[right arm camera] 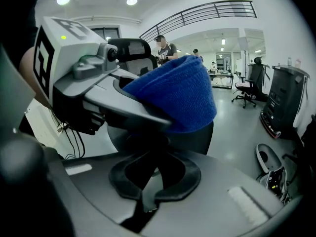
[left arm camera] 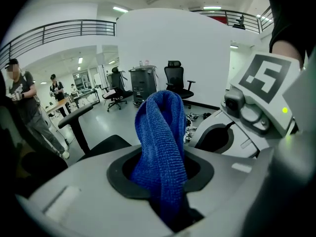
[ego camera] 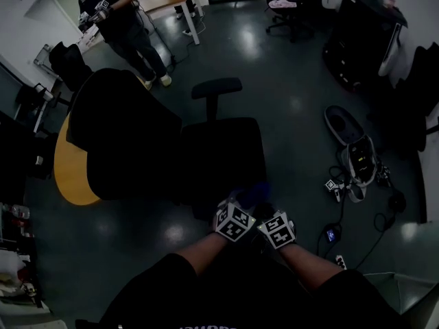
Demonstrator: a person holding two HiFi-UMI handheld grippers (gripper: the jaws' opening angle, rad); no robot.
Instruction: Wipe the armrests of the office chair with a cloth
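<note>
the blue cloth (left arm camera: 163, 147) is bunched and standing up out of the left gripper (ego camera: 233, 221), whose jaws are clamped on its lower end, so it hangs in the air at the near edge of the office chair (ego camera: 206, 156), touching no part of it that i can see; the right gripper (ego camera: 276, 230) sits just beside the left one, its jaws drawn together with nothing between them, and the cloth's free end bulges just above it; the far armrest (ego camera: 216, 88) stands clear on the other side of the seat, well apart from the cloth, while the near one is hidden under the two grippers and the person's arms; from where things lie i'd say the wiping hasn't begun and this is the step of getting the cloth ready; the next move calls for bringing the bunched end down flat onto an armrest pad and rubbing along its length, with enough cloth past the jaws that the fabric, not the gripper, meets the pad; beyond the chair another person (ego camera: 120, 19) stands, and cables (ego camera: 357, 184) lie on the floor to the right
</note>
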